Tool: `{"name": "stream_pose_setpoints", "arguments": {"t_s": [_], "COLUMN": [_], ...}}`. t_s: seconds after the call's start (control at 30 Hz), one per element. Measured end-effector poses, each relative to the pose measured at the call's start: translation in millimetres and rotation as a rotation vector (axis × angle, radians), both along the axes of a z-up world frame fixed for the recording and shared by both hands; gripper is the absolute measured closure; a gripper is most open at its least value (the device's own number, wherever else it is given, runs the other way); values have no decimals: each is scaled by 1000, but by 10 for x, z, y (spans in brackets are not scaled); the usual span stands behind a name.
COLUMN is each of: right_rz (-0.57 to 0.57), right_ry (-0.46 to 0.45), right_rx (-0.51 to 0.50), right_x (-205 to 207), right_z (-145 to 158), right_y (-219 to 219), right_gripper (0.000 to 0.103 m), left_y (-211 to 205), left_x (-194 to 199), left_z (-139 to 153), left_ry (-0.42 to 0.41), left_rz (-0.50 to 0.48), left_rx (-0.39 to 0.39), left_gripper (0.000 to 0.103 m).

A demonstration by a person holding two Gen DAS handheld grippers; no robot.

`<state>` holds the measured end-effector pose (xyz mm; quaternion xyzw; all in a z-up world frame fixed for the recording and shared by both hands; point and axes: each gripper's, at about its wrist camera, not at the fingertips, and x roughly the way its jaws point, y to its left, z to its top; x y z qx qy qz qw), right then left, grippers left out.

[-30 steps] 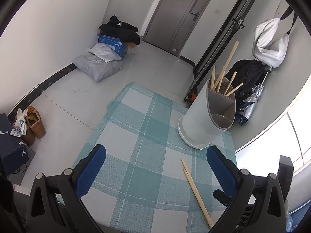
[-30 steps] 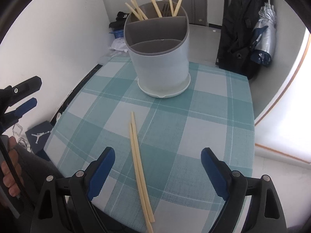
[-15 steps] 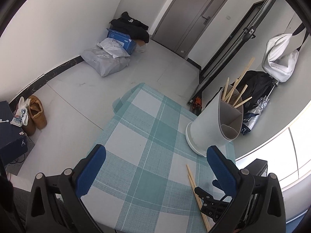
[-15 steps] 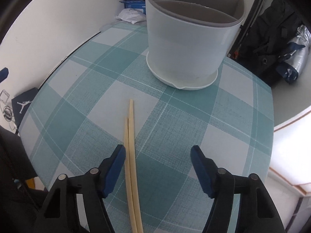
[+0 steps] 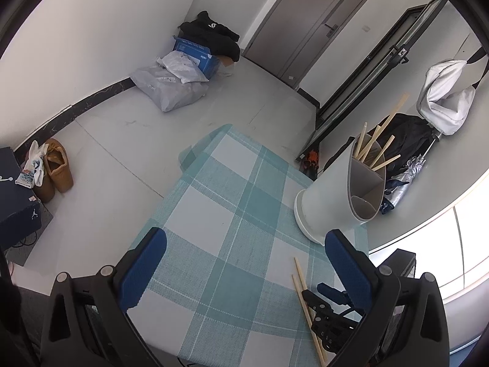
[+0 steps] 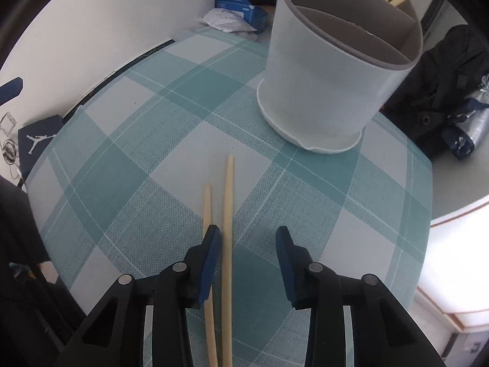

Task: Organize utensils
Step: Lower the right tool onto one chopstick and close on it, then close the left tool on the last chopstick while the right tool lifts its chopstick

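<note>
Right wrist view: two loose chopsticks (image 6: 227,214) lie side by side on the checked cloth (image 6: 128,159), running from 6 o'clock toward 12 o'clock, their far tips short of the holder (image 6: 330,91), which stands at 1 o'clock. The right gripper (image 6: 248,263) is low over them with its jaws closing. The longer stick lies between the fingers, just beside the left-hand pad; the shorter stick passes under or outside that pad, and whether it is caught cannot be told. No pad presses on a stick yet.

Left wrist view: the left gripper (image 5: 244,272) hovers spread wide over the cloth and holds nothing. The holder is at 3 o'clock, the loose pair at 5 o'clock, with the right gripper's fingers on them.

Progress, as judged: the task is well on. The holder's rear compartment already bears sticks (image 5: 376,150); about five ends show in the left wrist view. Its front compartment looks empty in both views. Left to do: grasp the pair, lift it, and drop it in with the rest.

Count: one holder with at least two compartments visible; two loose chopsticks; about five stored sticks; two grippers. No other utensil shows on the cloth.
</note>
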<state>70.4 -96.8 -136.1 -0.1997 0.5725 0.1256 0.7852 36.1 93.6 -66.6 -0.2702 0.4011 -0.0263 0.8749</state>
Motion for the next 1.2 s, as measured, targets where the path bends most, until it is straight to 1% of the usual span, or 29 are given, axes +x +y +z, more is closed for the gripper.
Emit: {"name": "stream_pose_setpoints", "arguments": {"t_s": [0.03, 0.07, 0.1, 0.13, 0.2, 0.4, 0.47, 0.5, 0.6, 0.7, 0.77, 0.83, 0.87, 0.93, 1.0, 1.07, 1.1, 1.13, 1.2], "right_rz": [0, 0, 2, 6, 8, 25, 28, 32, 51, 57, 77, 99, 102, 113, 117, 64, 48, 17, -57], "right_ry": [14, 22, 33, 44, 67, 160, 203, 211, 203, 197, 190, 189, 196, 217, 222, 185, 165, 126, 83], "right_rx": [17, 31, 41, 49, 54, 29, 13, 19, 19, 17, 16, 12, 12, 10, 23, 70, 96, 128, 205], "right_x": [13, 19, 23, 26, 24, -79, -111, -125, -82, 32, 112, 200, 246, 310, 327, 377, 390, 398, 422], "right_z": [-5, -6, -9, -6, 6, 75, 64, 60, 55, 38, 10, -6, -11, -17, -3, 85, 140, 223, 344], "right_y": [7, 12, 15, 15, -5, -179, -211, -217, -180, -98, -32, 46, 74, 119, 117, 35, -16, -96, -308], "right_gripper": [84, 88, 95, 98, 98, 98, 97, 95, 94, 92, 89, 88, 89, 99, 99, 99, 99, 99, 99], "left_y": [3, 6, 8, 12, 16, 16, 17, 13, 8, 4, 10, 11, 0, -26, -60, -119, -181, -247, -366], "left_x": [2, 2, 1, 0, -2, 3, 7, 9, 14, 21, 23, 19, 10, 4, 19, 37, 63, 81, 81], "left_z": [2, 1, 2, 5, 10, 22, 19, 18, -4, -30, -41, -45, -47, -64, -113, -161, -196, -226, -275], "left_ry": [1, 1, 2, 1, 1, -2, -1, 1, 8, 23, 32, 35, 35, 34, 53, 78, 105, 125, 144], "left_rz": [-1, -3, -4, -3, -3, -10, -9, -8, -5, -2, 5, 15, 28, 38, 25, 2, -30, -60, -97], "left_rx": [-1, -3, -2, -2, -6, -20, -20, -18, -11, -4, 3, 23, 54, 92, 96, 110, 121, 125, 123], "left_gripper": [1, 1, 1, 1, 1, 1, 1, 1, 1, 1, 1, 1, 1, 1, 1, 1, 1, 1, 1]}}
